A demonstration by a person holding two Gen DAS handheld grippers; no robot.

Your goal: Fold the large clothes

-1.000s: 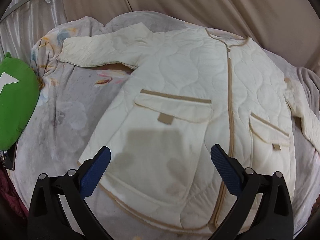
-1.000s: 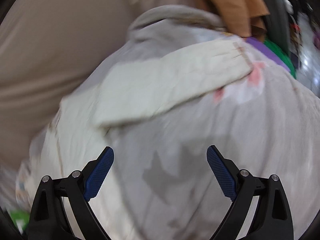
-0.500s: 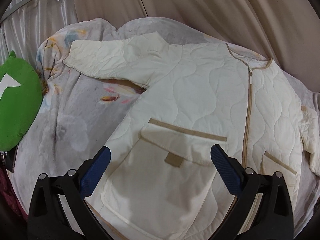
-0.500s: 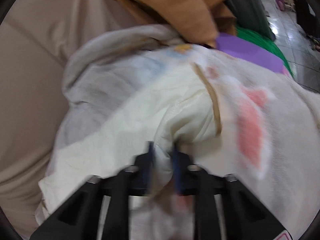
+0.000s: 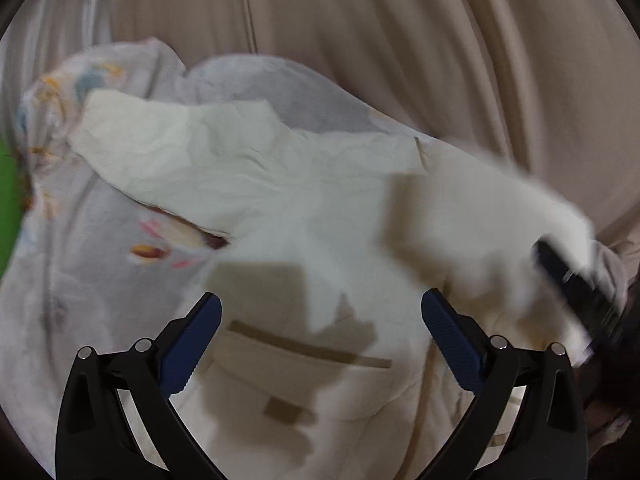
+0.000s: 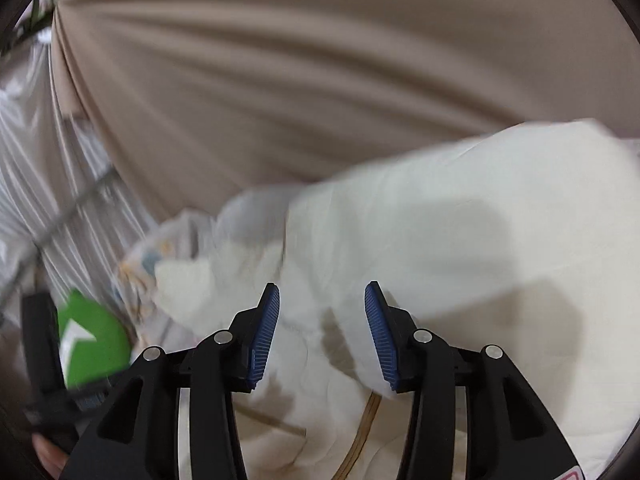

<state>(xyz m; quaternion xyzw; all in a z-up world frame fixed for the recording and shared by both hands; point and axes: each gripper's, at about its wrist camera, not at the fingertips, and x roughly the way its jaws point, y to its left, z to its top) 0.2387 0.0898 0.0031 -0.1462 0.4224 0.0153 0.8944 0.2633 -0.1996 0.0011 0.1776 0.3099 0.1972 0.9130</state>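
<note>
A cream quilted jacket with tan trim lies face up on the bed, its left sleeve spread out to the side. Its right sleeve, blurred, lies swung across the chest. My left gripper hovers open above the chest pocket, holding nothing. My right gripper is over the jacket body; its jaws are opening and nothing sits between the pads. Its blurred black frame shows at the sleeve's end in the left wrist view.
A grey floral blanket covers the bed under the jacket. A green cushion lies at the left edge. Beige curtains hang close behind the bed. A hand holds the left gripper's body.
The right gripper shut on the right sleeve, swept it left over the jacket body, and its jaws have parted off it. The left gripper moved forward up the jacket, staying open.
</note>
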